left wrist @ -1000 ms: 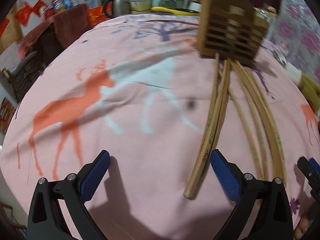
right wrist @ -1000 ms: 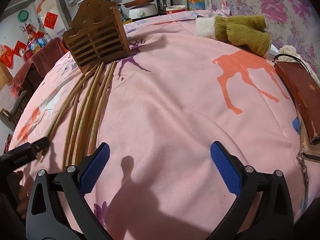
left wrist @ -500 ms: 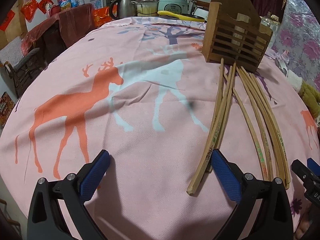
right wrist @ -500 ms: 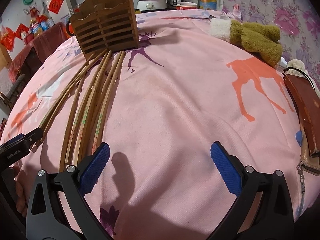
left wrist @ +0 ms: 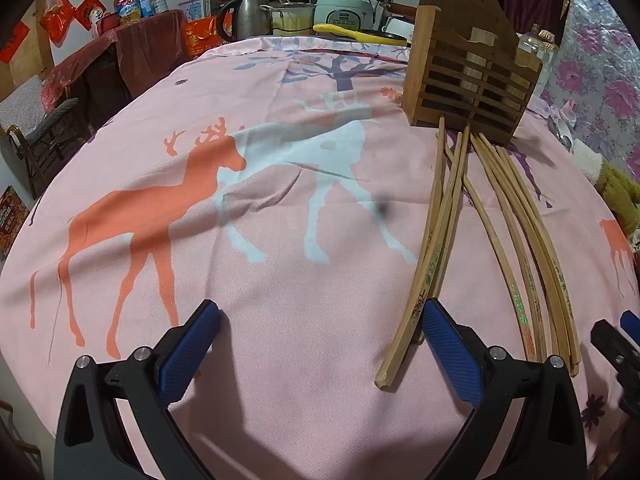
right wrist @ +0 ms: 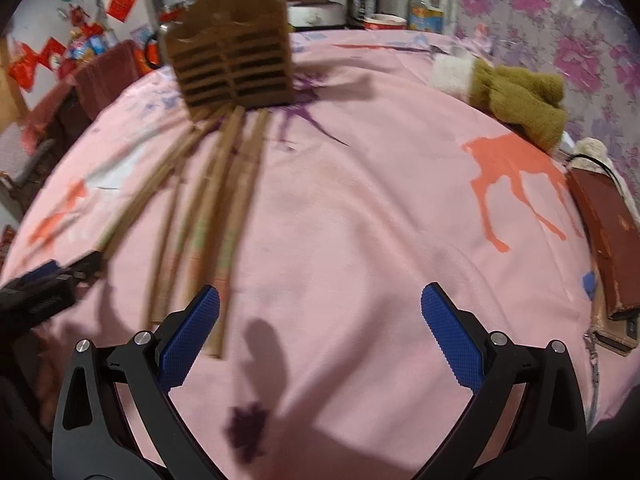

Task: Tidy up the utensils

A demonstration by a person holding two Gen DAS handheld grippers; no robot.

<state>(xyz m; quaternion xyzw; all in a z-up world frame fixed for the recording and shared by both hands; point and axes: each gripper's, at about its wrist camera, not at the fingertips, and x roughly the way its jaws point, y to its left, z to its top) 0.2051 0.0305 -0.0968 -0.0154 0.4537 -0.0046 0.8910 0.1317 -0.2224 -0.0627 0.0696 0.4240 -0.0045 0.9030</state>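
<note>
Both tongs are spread wide and hold nothing. The left tongs (left wrist: 320,354) have slid closer to the chopsticks (left wrist: 436,248); its right pad (left wrist: 450,350) now sits just beside the nearest stick's butt at lower right of the left view. The right tongs (right wrist: 320,344) have swung leftward, its view blurred, chopsticks now reaching its left pad (right wrist: 190,332). The slatted holder (left wrist: 468,68) stands upper right on the counter (left wrist: 280,320). A pickup looks imminent; nothing is stowed yet.

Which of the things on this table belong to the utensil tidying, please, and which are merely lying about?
Job:
chopsticks
wooden holder
left tongs, open
right tongs, open

Lying about:
green plush toy
brown case
kettle
</note>
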